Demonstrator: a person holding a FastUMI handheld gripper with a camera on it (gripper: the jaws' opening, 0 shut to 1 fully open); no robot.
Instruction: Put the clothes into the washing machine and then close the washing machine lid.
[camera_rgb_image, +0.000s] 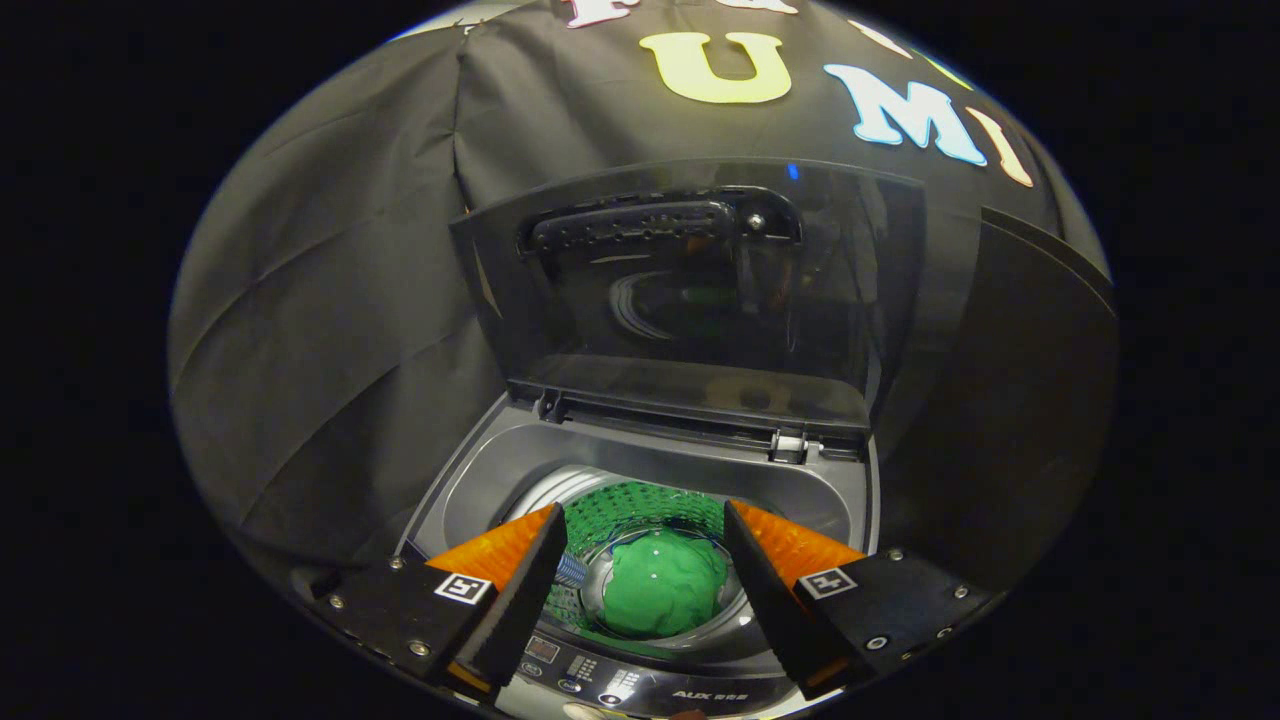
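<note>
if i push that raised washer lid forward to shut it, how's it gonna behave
The lid looks like a rigid panel hinged at its rear edge, so it should probably swing down as one piece, not flex. Standing near upright, it may drop quickly once tipped. The hand-held gripper is open above the green clothes.

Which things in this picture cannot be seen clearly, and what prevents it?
- Washing machine drum: its lower depth is covered by the green cloth lying inside.
- Control panel: partly behind the open gripper fingers, and its markings are too small to read.
- Small striped object beside the left finger: mostly hidden by that finger, so its identity is unclear.
- Raised lid: its dark, reflective window obscures what is behind it.
</note>
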